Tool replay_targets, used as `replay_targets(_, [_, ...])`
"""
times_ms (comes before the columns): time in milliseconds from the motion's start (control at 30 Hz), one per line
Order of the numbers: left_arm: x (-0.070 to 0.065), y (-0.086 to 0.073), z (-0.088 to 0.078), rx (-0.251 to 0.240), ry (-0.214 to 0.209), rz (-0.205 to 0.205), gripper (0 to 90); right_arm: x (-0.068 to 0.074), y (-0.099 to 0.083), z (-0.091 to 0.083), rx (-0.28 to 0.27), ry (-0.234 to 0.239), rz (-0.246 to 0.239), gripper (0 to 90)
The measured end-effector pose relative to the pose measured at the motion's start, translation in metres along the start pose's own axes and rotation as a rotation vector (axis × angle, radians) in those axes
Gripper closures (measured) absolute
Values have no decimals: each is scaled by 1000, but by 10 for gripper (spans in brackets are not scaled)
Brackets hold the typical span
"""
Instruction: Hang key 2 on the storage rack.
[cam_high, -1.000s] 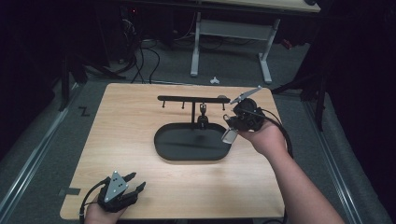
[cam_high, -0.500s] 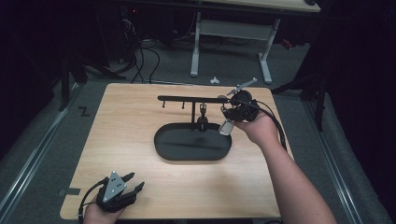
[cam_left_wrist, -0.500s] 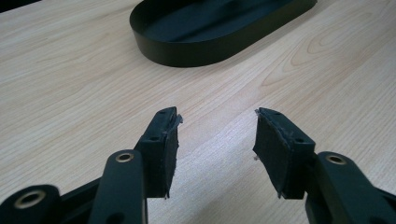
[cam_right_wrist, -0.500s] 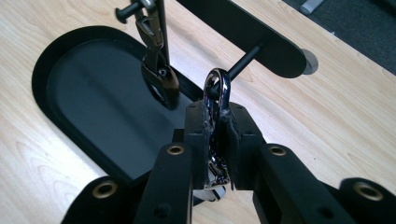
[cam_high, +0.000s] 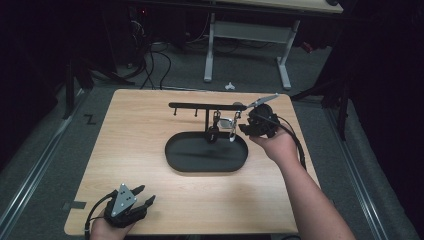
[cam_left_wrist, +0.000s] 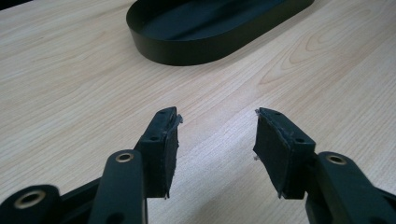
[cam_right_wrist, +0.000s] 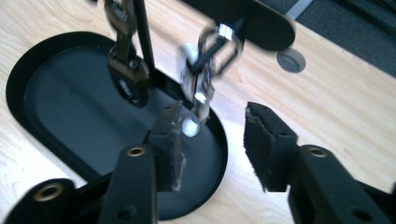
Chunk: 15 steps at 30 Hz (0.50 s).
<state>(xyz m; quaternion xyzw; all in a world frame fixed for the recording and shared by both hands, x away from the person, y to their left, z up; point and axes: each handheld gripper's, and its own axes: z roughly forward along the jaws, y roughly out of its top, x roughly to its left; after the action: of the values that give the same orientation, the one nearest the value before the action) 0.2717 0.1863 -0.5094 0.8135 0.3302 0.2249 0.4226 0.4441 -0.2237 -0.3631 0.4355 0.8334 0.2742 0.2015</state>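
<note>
With its fingers spread, the right gripper (cam_high: 243, 127) is held just beside the silver carabiner (cam_right_wrist: 204, 79) hung on the rack (cam_high: 200, 105) over the black tray (cam_high: 206, 152), where it could be knocked swinging; the left gripper (cam_left_wrist: 215, 140), also spread, is rested on the near bench (cam_high: 150, 120).

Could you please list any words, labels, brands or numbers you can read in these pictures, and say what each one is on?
None can be read: no print shows on the black tray, the rack, the hanging silver clip (blurred), the table or either gripper.
"Z"-like mark: on the floor left of the table; possibly tape, not lettering.
</note>
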Motion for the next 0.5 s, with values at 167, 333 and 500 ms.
replay_targets(167, [-2,0,2,10,-5,11,488,8,-40,0,-28,-5,6,488])
replay_targets(333, [-4,0,5,21,-10,16,485,13,-82,6,-45,-12,54,430])
replay_targets(500, [-5,0,7,28,-12,18,482,14,-130,15,-58,-21,119,395])
